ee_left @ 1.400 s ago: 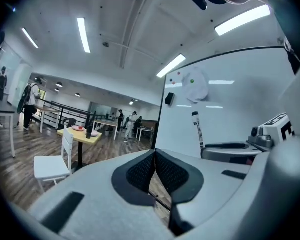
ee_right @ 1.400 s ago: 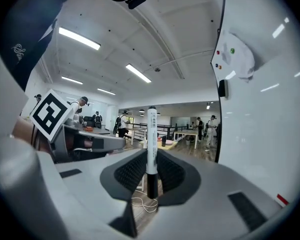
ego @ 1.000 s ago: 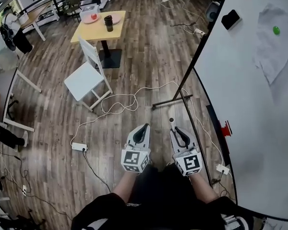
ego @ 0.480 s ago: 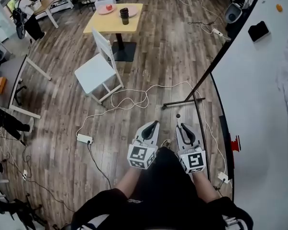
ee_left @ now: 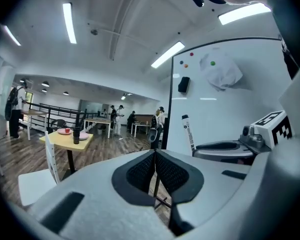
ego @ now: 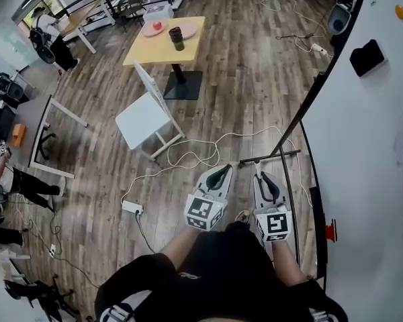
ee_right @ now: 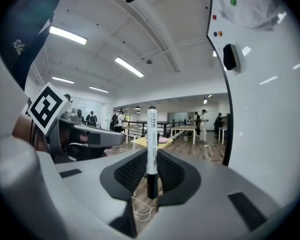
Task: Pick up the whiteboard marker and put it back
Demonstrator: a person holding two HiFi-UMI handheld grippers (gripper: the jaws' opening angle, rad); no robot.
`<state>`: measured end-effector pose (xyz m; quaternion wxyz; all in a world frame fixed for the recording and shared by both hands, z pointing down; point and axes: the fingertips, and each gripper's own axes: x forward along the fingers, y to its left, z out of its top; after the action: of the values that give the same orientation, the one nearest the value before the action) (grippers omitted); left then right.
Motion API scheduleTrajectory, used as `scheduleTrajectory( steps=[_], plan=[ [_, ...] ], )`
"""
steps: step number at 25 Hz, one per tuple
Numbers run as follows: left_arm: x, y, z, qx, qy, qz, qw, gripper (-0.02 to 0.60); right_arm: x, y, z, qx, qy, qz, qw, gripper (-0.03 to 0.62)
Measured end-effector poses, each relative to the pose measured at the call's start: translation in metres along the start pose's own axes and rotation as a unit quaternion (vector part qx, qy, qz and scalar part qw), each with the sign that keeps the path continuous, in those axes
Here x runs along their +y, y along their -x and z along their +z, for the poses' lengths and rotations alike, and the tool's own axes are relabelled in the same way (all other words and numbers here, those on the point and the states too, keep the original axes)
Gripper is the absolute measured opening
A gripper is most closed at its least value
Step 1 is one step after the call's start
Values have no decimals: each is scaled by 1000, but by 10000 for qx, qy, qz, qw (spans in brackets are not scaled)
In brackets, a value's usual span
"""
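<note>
The whiteboard marker (ee_right: 151,134), white with a black cap, stands upright between the pads of my right gripper (ee_right: 151,171), which is shut on it. In the head view that gripper (ego: 264,178) is held low beside the whiteboard (ego: 369,180), with the marker (ego: 258,168) sticking out at its tip. In the left gripper view the marker (ee_left: 188,133) shows to the right. My left gripper (ee_left: 154,159) is shut, its pads touching with nothing between them. It hangs just left of the right one (ego: 219,175).
A black eraser (ego: 367,57) and coloured magnets (ego: 401,11) stick to the board. The board's stand foot (ego: 269,158) and white cables (ego: 188,154) lie on the wood floor ahead. Further off stand a white chair (ego: 146,116) and a yellow table (ego: 162,48) with a dark cup (ego: 177,37).
Both grippers have travelled forward along the whiteboard with the person; the cables and stand foot are now closer. The marker stays in the right jaws and the left stays shut.
</note>
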<state>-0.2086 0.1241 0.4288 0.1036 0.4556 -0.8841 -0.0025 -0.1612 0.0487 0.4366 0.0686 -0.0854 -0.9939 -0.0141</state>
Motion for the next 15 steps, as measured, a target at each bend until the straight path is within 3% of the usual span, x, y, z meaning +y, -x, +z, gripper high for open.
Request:
scheduleTrajectory(
  steps=[8,15],
  plan=[
    [-27,-81,-28,601,-135,-636,9961,8,-76,-9,-36,258,-337,-528,9977,55],
    [-23,-129,-41,943,-72,-1395,9857,8,-110,-27,-64,743,-488,-1142,9895,55]
  ],
)
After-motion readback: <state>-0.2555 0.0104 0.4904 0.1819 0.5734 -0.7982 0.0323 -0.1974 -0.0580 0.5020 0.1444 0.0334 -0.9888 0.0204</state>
